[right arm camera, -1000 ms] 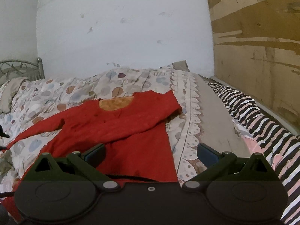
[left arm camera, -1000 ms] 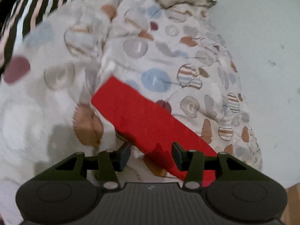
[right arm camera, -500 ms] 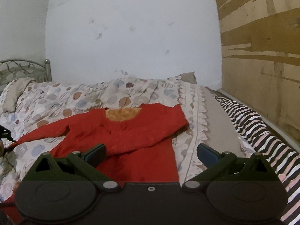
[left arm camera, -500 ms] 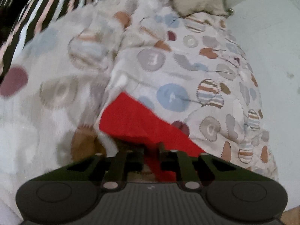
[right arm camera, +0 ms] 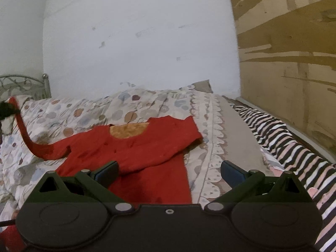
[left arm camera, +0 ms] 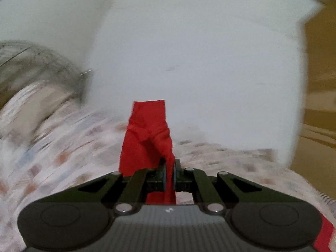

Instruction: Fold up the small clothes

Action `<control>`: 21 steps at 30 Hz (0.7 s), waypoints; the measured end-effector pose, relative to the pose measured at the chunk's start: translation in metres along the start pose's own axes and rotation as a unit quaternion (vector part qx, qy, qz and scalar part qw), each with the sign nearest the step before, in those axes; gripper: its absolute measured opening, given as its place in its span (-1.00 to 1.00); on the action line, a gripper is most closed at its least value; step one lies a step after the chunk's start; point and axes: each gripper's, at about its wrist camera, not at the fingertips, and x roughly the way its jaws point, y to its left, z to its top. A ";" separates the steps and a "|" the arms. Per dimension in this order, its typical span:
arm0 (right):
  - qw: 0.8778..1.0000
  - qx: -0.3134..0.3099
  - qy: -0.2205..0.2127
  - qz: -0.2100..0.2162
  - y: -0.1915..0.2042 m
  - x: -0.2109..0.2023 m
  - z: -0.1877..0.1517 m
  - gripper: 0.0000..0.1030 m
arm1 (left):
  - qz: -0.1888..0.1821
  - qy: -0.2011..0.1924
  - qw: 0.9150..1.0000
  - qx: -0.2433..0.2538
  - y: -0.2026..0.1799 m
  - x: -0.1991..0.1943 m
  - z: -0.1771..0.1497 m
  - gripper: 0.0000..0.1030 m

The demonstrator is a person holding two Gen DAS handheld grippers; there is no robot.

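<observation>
The left gripper [left arm camera: 169, 175], which a second ago hovered open over the sleeve lying on the quilt, has since pinched it and lifted: its fingers [left arm camera: 161, 176] are now pressed together on the red sleeve [left arm camera: 147, 138], whose cuff end stands up against the white wall [left arm camera: 199, 63]. From the right-hand view the same sleeve now rises in a curved strip toward the upper left, where before it lay flat.

The right gripper [right arm camera: 169, 172] has barely shifted; its fingers [right arm camera: 232, 171] are spread wide with nothing between them, hanging above the lower body of the one red top [right arm camera: 134, 153]. That garment is soft, thin knit, spread chest-up on the bed, with an orange-yellow patch showing inside the round neckline. Its other sleeve is folded across the chest.

Beneath it lies one puffy quilt [right arm camera: 88, 113] printed with round, striped and scalloped spots. One black-and-white striped blanket [right arm camera: 289, 145] runs along the right side, beside a scuffed wooden panel [right arm camera: 283, 52]. A curled metal headboard [right arm camera: 25, 84] stands at the left.
</observation>
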 end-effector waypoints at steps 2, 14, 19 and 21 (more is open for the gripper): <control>1.000 0.001 -0.003 -0.007 -0.005 -0.002 0.001 0.99 | -0.056 -0.010 0.997 0.052 -0.037 -0.005 0.002 -0.90; 0.999 0.018 -0.011 -0.040 -0.030 -0.014 0.001 0.99 | -0.230 0.055 0.951 0.201 -0.171 -0.042 -0.101 -0.91; 0.999 0.015 -0.008 -0.040 -0.032 -0.013 0.000 0.99 | -0.253 0.112 0.930 0.240 -0.194 -0.058 -0.151 -0.90; 0.999 0.018 -0.007 -0.037 -0.032 -0.011 0.000 0.99 | -0.252 0.135 0.928 0.240 -0.191 -0.059 -0.160 -0.89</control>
